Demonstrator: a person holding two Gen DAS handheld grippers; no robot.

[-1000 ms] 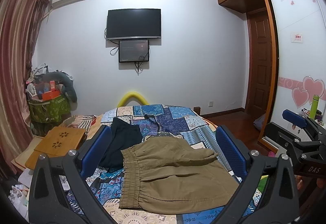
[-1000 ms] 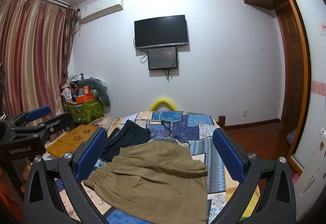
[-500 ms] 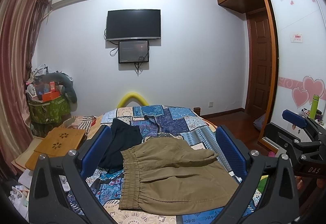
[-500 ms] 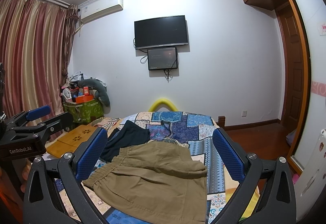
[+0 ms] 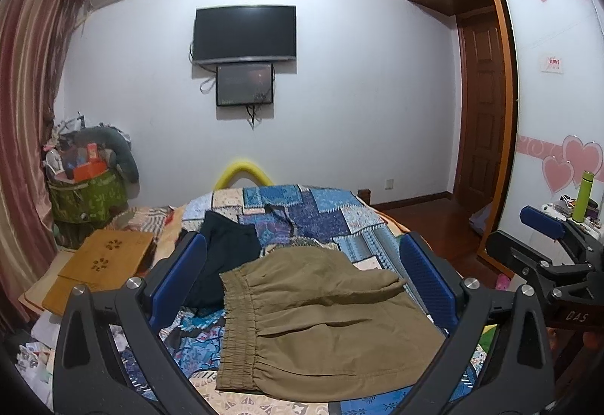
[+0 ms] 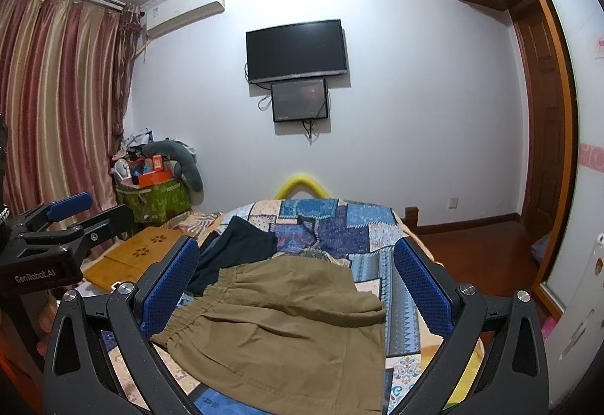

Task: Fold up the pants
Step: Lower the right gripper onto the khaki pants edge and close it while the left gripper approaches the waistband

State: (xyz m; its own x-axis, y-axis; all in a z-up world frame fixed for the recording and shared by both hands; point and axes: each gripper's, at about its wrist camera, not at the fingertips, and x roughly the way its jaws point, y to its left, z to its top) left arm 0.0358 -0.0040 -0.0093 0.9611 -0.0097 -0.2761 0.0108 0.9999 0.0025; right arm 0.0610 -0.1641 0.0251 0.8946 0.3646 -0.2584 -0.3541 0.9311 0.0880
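Olive-khaki pants (image 5: 324, 320) lie folded on the patchwork bedspread (image 5: 321, 211), elastic waistband to the left. They also show in the right wrist view (image 6: 279, 332). My left gripper (image 5: 302, 264) is open and empty, held above the pants. My right gripper (image 6: 296, 264) is open and empty too, above the pants. Each gripper shows at the edge of the other's view: the right one (image 5: 547, 241) at right, the left one (image 6: 56, 222) at left.
A dark garment (image 5: 222, 256) lies on the bed beside the pants. A wooden lap table (image 5: 102, 260) sits at the bed's left. A green basket (image 5: 87, 196) of clutter stands by the curtain. A wardrobe (image 5: 555, 113) and door are at right.
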